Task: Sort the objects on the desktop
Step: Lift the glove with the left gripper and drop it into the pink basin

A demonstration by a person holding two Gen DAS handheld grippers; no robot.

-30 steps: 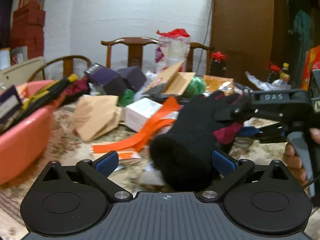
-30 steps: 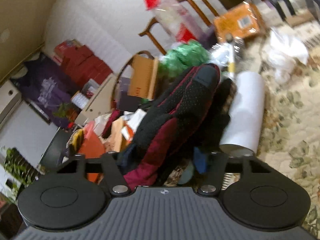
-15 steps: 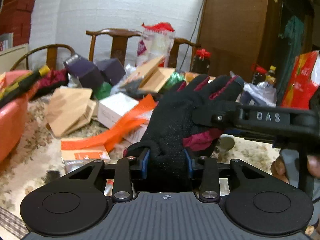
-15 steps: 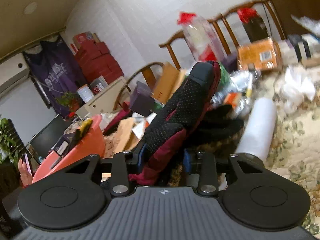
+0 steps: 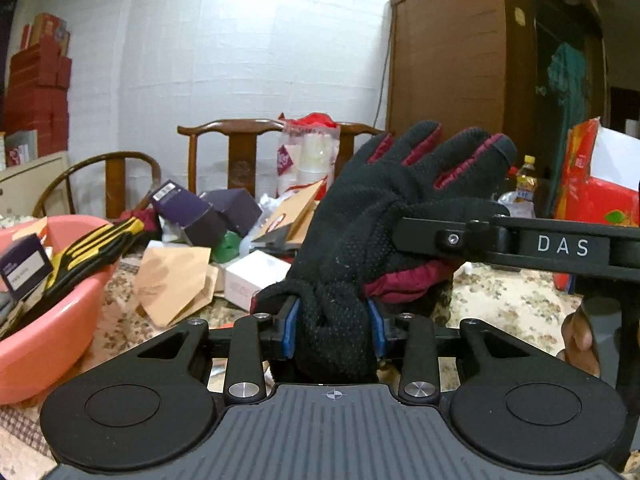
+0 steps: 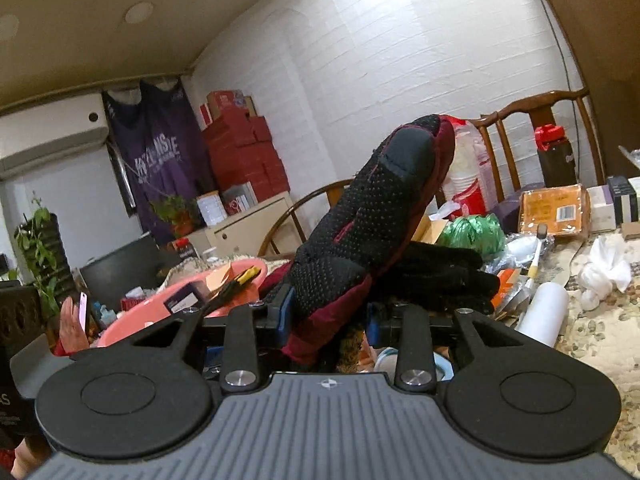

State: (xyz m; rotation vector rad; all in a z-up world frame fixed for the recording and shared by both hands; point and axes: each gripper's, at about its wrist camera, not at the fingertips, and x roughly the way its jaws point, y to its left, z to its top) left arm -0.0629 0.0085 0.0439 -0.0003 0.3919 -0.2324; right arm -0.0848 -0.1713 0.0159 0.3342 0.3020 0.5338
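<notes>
A black knit glove [image 5: 360, 240] with dark red trim is held up above the cluttered table. My left gripper [image 5: 333, 330] is shut on its cuff. My right gripper [image 6: 326, 316] is shut on the same glove [image 6: 368, 220] near the palm; it reaches in from the right in the left wrist view [image 5: 420, 236]. The glove's fingers point upward. A pink basin [image 5: 48, 320] at the left holds a yellow-and-black glove [image 5: 92, 248] and a small purple box [image 5: 22, 268]; the basin also shows in the right wrist view [image 6: 160, 308].
The table carries purple boxes [image 5: 188, 212], a white box [image 5: 256, 276], brown paper bags [image 5: 172, 280], a green bundle [image 6: 474, 232], a white roll [image 6: 542, 312] and crumpled tissue [image 6: 604, 272]. Wooden chairs [image 5: 240, 148] stand behind. A red carton [image 5: 592, 184] stands at right.
My left gripper closed on the glove's cuff. Both grippers have lifted the glove up off the table, and its fingers now stand upright.
</notes>
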